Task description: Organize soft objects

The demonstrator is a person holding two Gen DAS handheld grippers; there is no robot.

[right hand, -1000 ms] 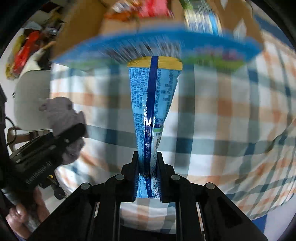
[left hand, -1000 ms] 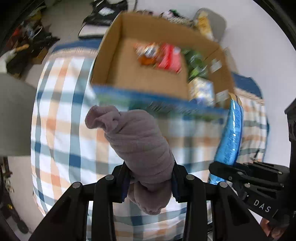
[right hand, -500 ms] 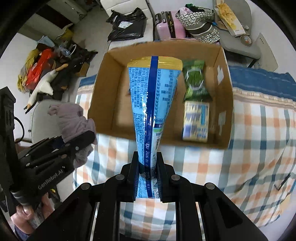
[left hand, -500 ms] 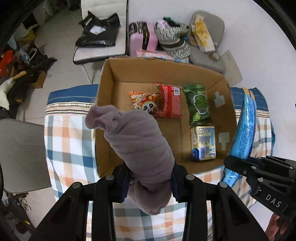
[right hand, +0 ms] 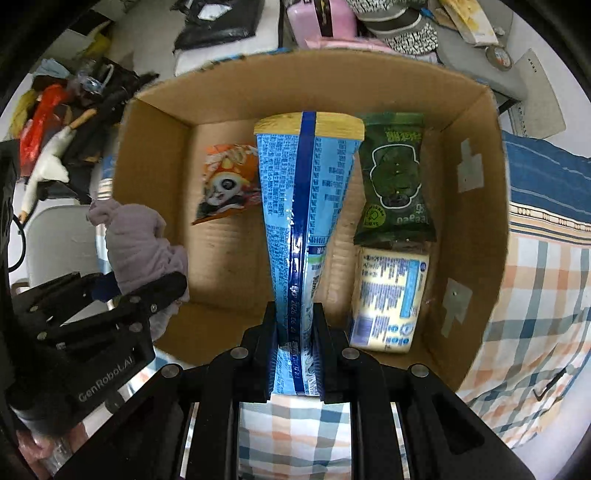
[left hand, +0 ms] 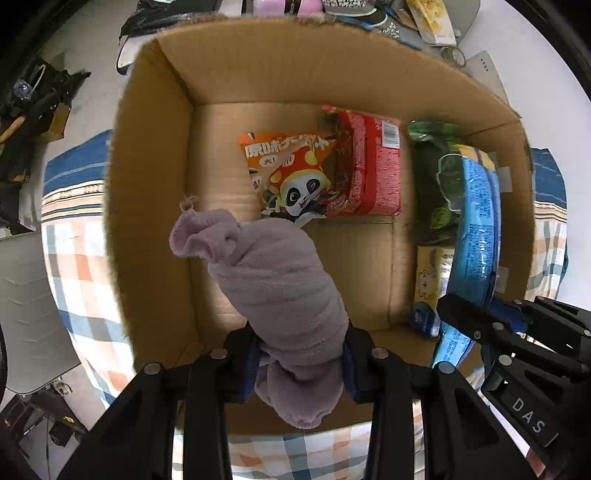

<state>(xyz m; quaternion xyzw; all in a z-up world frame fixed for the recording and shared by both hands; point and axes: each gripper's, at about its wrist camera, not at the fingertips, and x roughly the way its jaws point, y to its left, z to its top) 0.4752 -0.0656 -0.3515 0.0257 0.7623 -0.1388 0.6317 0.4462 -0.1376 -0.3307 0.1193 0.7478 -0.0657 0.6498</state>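
The left gripper is clamped on a rolled mauve cloth bundle, its fingers pressing in from both sides near the lower end, so that a short rounded tail hangs below the jaws while the longer part rises ahead of the gripper and ends in a loose, folded tip leaning to its left. Ahead of and beneath this gripper sits an open cardboard box resting on a checked cloth of blue, orange and white. On the box floor, just beyond the bundle's tip, lies an orange panda snack packet, touching a red packet on its right. The right gripper is closed on the lower end of a long blue snack bag, which stands up ahead of it over the box, widening to a yellow top band. To the right of that bag, seen from the right wrist, a dark green packet lies on the box floor with a pale yellow packet nearer the gripper, their ends touching. In the right wrist view the left gripper and its cloth bundle appear at the left, over the box's near left corner. Beyond the box lies household clutter, including a pink case.
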